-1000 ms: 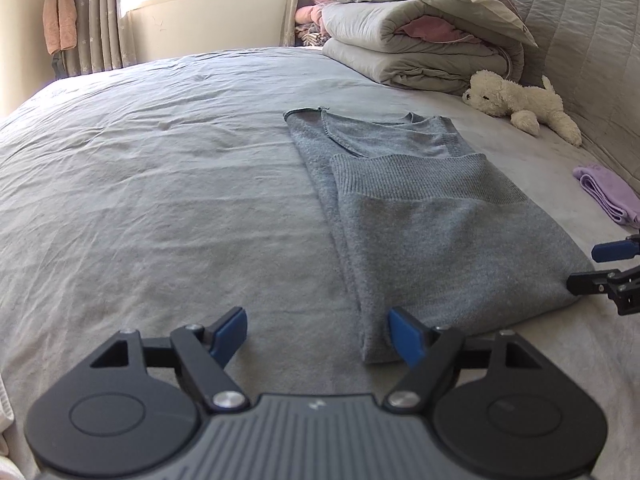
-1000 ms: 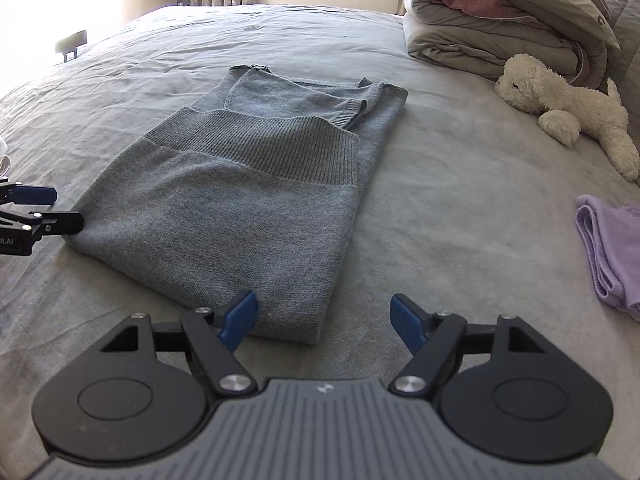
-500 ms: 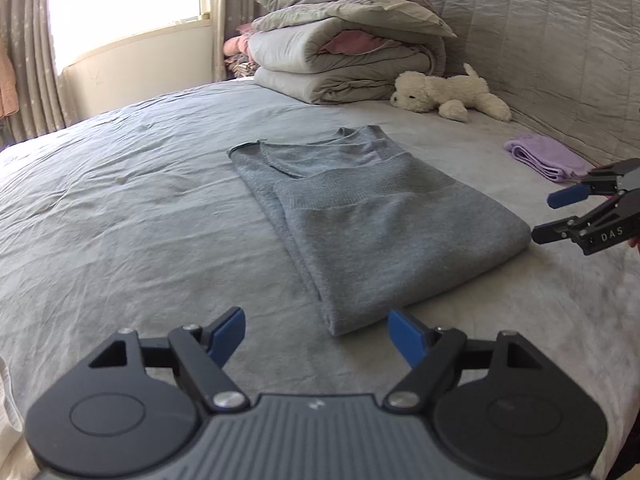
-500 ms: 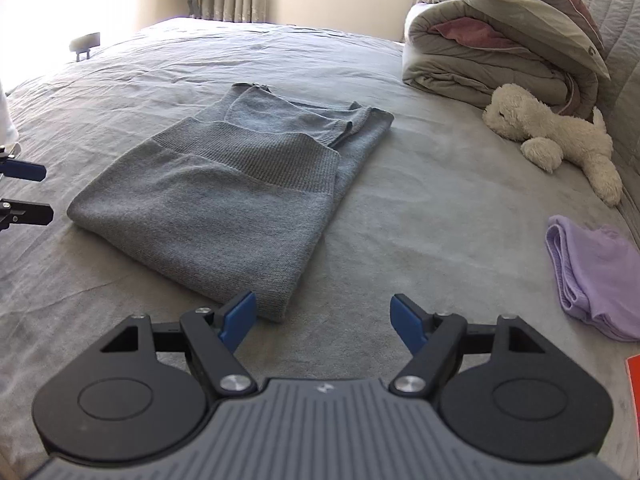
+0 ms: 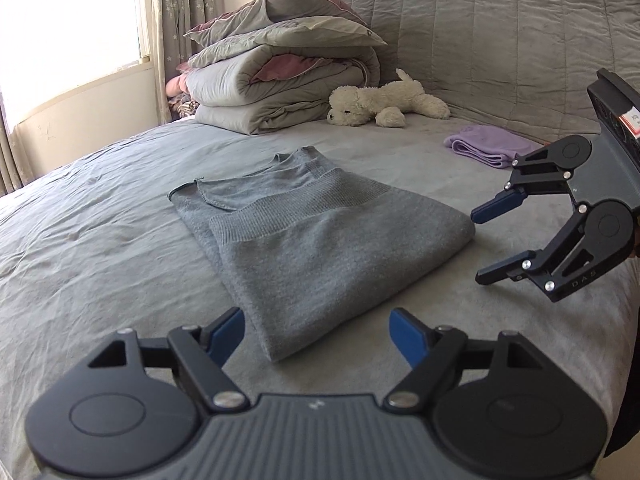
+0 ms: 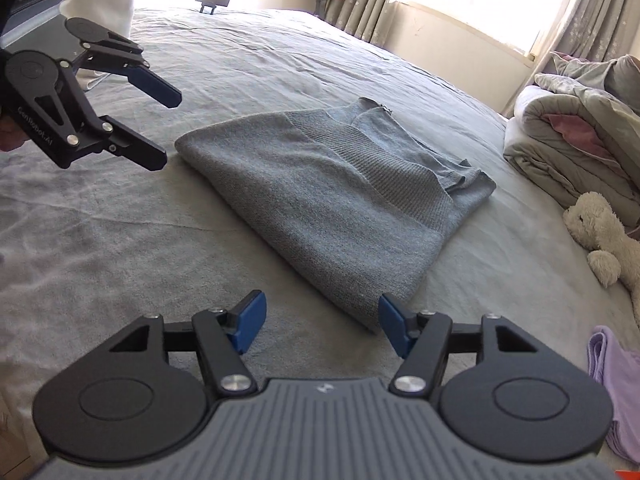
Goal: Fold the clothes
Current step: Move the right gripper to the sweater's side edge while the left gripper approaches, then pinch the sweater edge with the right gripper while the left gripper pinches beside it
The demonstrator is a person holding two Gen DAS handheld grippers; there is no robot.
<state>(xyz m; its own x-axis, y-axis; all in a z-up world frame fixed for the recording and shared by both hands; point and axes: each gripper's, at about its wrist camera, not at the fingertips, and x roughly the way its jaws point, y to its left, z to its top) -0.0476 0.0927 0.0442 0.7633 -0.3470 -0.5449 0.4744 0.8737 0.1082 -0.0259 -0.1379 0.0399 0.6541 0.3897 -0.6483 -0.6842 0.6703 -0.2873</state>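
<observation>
Nearest, the left gripper (image 5: pixel 316 330) hovered over the bed (image 5: pixel 100 264) with its blue pads apart and nothing between them, the closest corner of the folded grey sweater (image 5: pixel 320 240) lying on the cover just past its fingertips. Likewise the right gripper (image 6: pixel 320 316) hung above the cover, its jaws having just been closing yet with a clear gap between the pads; the sweater's (image 6: pixel 332 200) near corner lay just ahead of the right-hand pad, not pinched. Seen from the left wrist, the right gripper (image 5: pixel 486 246) stood off the sweater's right-hand corner, apart from the cloth; seen from the right wrist, the left gripper (image 6: pixel 166 130) stood just beside the sweater's left corner, also clear of it. The sweater itself lay flat near the middle of the bed, folded into a rough rectangle, ribbed hem turned up across the neckline end. Farther on, a folded lilac cloth (image 5: pixel 486 146) rested near the padded headboard (image 5: pixel 500 40), with a white plush dog (image 5: pixel 384 102) beside a stack of folded duvets (image 5: pixel 280 76) towards the far corner by the curtained window (image 5: pixel 72 32).
</observation>
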